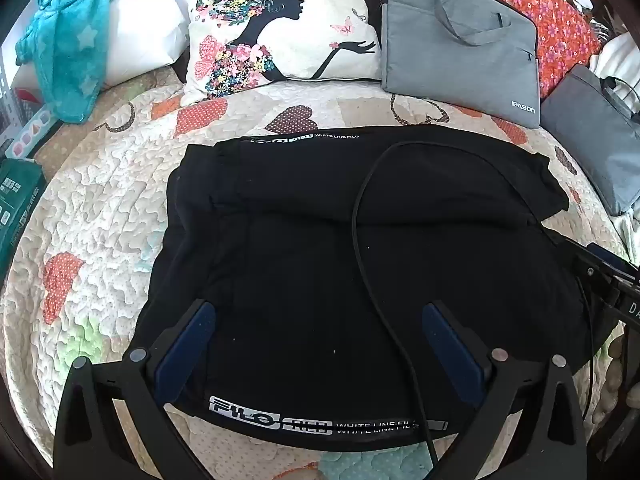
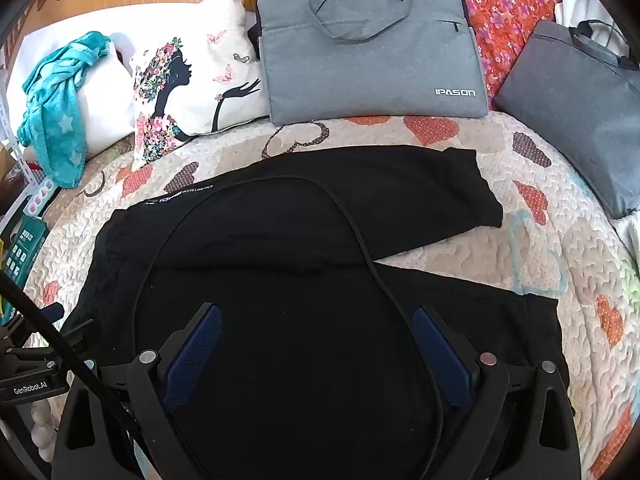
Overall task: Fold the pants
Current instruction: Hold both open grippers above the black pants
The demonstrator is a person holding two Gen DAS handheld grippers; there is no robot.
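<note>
Black pants (image 1: pixel 320 248) with a white FILO RED waistband print lie spread on the quilted bed; in the right wrist view the pants (image 2: pixel 280 248) show two legs reaching to the right. My left gripper (image 1: pixel 320 312) is open and empty, hovering over the near waistband part. My right gripper (image 2: pixel 316 316) is open and empty above the middle of the pants. A black cable (image 1: pixel 360 216) loops across the fabric and also shows in the right wrist view (image 2: pixel 360 240). The right gripper's body shows at the right edge of the left wrist view (image 1: pixel 608 276).
A quilt with hearts (image 1: pixel 100 216) covers the bed. At the back stand a printed pillow (image 1: pixel 280 28), a grey IPASON laptop bag (image 1: pixel 460 48), a darker grey bag (image 1: pixel 592 136), a teal blanket (image 1: pixel 68 48) and a floral cushion (image 2: pixel 512 12). Green boxes (image 1: pixel 16 200) sit at the left edge.
</note>
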